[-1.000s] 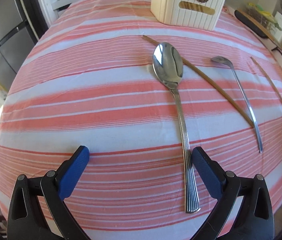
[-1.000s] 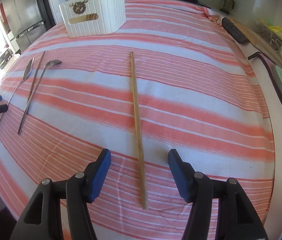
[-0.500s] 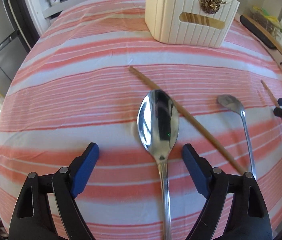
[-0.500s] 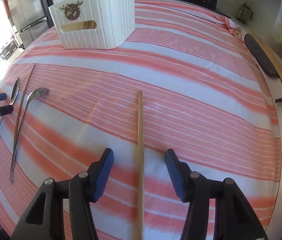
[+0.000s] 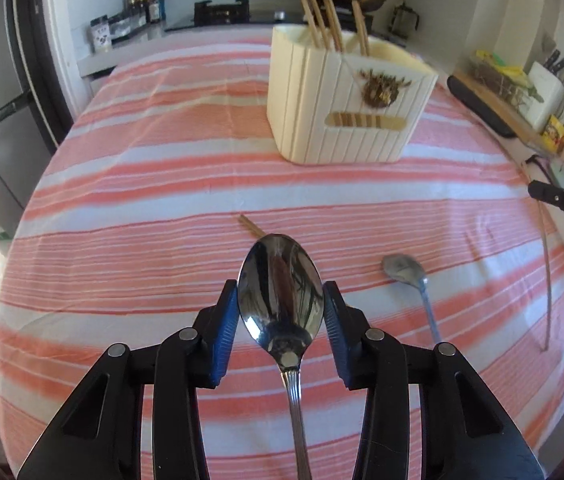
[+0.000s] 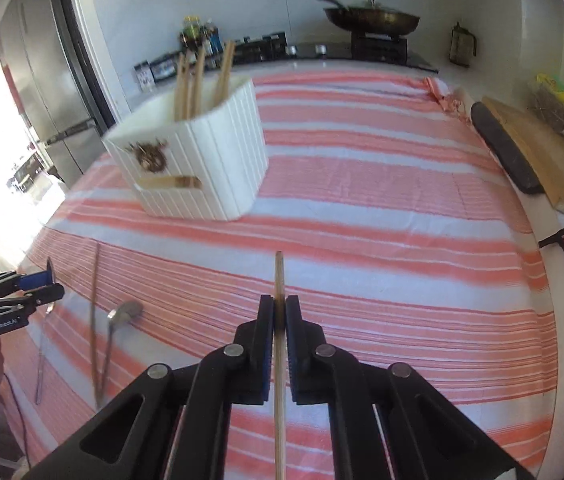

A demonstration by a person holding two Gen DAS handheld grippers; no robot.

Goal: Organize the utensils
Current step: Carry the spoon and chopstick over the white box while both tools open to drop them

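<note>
Clamping a large steel spoon (image 5: pixel 282 320) by the two edges of its bowl in the left gripper (image 5: pixel 280 296), jaws having just been closing to a middling width, pads pressing the rim on both sides, handle trailing back under the camera. Pinching a wooden chopstick (image 6: pixel 280 276) in the right gripper (image 6: pixel 279 312), jaws having just been closing almost fully onto the thin shaft, tip poking forward past the pads.

Holding both above the striped tablecloth (image 5: pixel 142 200), apparently for carrying to the white ribbed utensil holder (image 5: pixel 341 128) standing well ahead, probably for dropping in upright. Gripping the spoon across the bowl rather than the slim handle, seemingly for a steadier hold.

Counting two spoons: the gripped one and a smaller spoon (image 5: pixel 403 270) lying on the cloth. Counting two loose chopsticks: the gripped one and a second chopstick (image 5: pixel 250 226) lying on the cloth, partly hidden behind the big spoon. Showing at least four more chopsticks already standing in the holder.
</note>
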